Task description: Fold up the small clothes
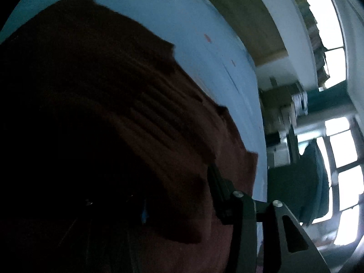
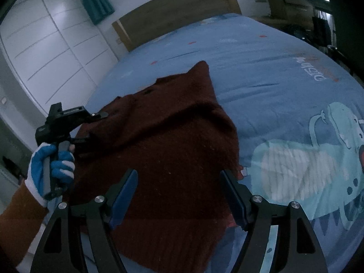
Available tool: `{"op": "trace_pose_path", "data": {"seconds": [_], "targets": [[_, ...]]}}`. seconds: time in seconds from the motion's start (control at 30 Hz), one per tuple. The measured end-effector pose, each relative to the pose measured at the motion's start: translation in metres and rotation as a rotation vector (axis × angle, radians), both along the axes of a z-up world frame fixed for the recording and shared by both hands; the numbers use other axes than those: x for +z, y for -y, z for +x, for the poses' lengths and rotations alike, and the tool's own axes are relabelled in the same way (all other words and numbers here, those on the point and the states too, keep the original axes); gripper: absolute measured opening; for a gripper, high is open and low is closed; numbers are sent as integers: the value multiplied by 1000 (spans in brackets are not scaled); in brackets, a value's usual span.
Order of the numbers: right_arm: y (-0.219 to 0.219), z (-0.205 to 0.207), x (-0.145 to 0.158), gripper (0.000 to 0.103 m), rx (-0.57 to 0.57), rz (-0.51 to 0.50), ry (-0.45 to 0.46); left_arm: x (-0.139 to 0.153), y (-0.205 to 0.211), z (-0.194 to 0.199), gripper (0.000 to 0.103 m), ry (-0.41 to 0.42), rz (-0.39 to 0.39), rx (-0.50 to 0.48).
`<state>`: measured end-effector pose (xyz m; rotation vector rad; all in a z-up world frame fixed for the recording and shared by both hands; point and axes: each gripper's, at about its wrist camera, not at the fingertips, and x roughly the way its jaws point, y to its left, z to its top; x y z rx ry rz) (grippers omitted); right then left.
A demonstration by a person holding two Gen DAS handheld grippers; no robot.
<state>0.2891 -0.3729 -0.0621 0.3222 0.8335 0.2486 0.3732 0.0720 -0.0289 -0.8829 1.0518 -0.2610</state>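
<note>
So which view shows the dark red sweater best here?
The right wrist view: the dark red sweater lies whole on the blue bed cover. The left wrist view shows only dark, blurred knit filling the frame.

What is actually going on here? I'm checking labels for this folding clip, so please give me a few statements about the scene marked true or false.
1. The sweater is dark red. True.
2. The sweater lies on a bare wooden table. False: it lies on a blue bedspread with a cartoon dinosaur print.
3. The right gripper is open, with nothing between its fingers. True: its jaws stand wide apart above the sweater.
4. The left gripper is far from the sweater. False: it is right at the sweater's edge, which looks lifted there; whether it is clamped shut is hard to tell.
5. The hand holding the left gripper is bare. False: it wears a blue and white glove.
</note>
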Motion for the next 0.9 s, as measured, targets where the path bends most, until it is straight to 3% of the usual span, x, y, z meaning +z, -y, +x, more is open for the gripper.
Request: {"op": "trace_pose_path", "data": {"seconds": [0.07, 0.17, 0.47, 0.5, 0.67, 0.8, 0.9], "targets": [[0, 0, 0, 77, 0, 1, 0, 0, -4, 7, 14, -1, -17, 10], [0, -2, -2, 77, 2, -4, -6, 7, 4, 8, 10, 23, -1, -18], [8, -4, -4, 77, -12, -5, -12, 24, 101, 13, 10, 79, 63, -231], [9, -5, -4, 77, -13, -4, -12, 24, 113, 10, 11, 81, 81, -258], [16, -8, -4, 77, -26, -2, -13, 16, 140, 2, 48, 70, 117, -321], [22, -11, -3, 77, -35, -4, -13, 28, 141, -13, 52, 150, 159, -326], [24, -11, -3, 77, -40, -6, -13, 33, 139, -23, 52, 216, 261, -298]]}}
